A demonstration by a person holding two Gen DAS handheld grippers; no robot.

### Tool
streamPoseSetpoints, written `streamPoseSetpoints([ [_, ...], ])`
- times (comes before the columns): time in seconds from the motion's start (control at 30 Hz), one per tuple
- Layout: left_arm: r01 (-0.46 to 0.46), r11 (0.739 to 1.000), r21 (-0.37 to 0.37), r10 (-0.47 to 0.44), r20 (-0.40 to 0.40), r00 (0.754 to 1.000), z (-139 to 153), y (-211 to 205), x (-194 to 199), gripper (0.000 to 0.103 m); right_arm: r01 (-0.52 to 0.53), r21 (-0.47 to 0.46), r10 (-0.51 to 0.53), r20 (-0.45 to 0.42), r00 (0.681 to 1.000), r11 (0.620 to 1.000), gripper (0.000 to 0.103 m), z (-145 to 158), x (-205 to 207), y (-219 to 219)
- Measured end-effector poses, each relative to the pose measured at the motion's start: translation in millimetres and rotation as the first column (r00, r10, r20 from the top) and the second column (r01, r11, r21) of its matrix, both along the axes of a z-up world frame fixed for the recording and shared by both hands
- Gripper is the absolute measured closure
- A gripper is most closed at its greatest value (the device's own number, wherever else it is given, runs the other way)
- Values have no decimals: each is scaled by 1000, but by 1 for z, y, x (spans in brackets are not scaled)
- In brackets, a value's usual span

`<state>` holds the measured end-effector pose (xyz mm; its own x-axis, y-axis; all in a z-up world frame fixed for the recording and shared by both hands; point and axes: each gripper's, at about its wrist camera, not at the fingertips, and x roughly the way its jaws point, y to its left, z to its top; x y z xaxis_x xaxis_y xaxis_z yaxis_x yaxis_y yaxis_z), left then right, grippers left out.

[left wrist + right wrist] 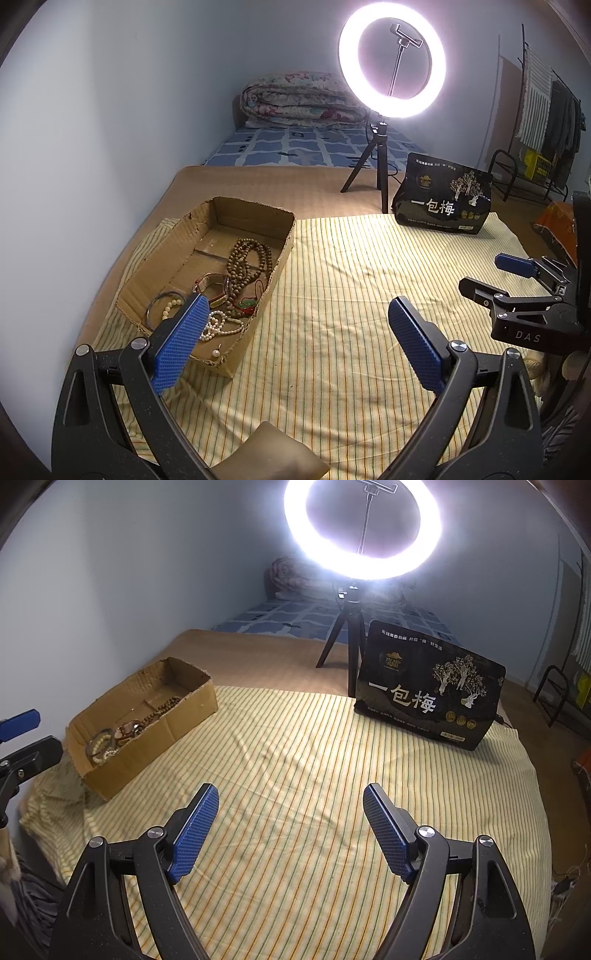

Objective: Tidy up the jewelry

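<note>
Inspecting bed (229, 181): one striped cloth (351, 295), one cardboard box (251, 216) at its left edge. Jewelry (236, 280) piled inside box: one wooden bead strand, one pearl string, bangles, count unclear. My left gripper (295, 314) near box, fingers apart, empty. My right gripper (290, 801) over bare cloth, fingers apart, empty. Risk: strands tangled; lifting one may drag others.

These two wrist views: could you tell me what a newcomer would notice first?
The glowing ring light on its tripod dominates the far end of the bed. Left on the striped cloth sits a cardboard box of tangled jewelry, with a black snack bag at right. Both open claws, left claw and right claw, hover empty.
</note>
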<state>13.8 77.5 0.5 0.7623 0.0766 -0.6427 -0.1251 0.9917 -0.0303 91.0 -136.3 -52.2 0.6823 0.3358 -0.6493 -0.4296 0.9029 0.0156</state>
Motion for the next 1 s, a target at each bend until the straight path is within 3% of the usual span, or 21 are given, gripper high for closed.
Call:
streamPoseSetpoints([
  [1.0, -1, 1000, 3, 1, 5, 1000, 3, 3, 0, 4, 14, -22, -14, -14, 1000, 1000, 23, -7, 2, 1],
])
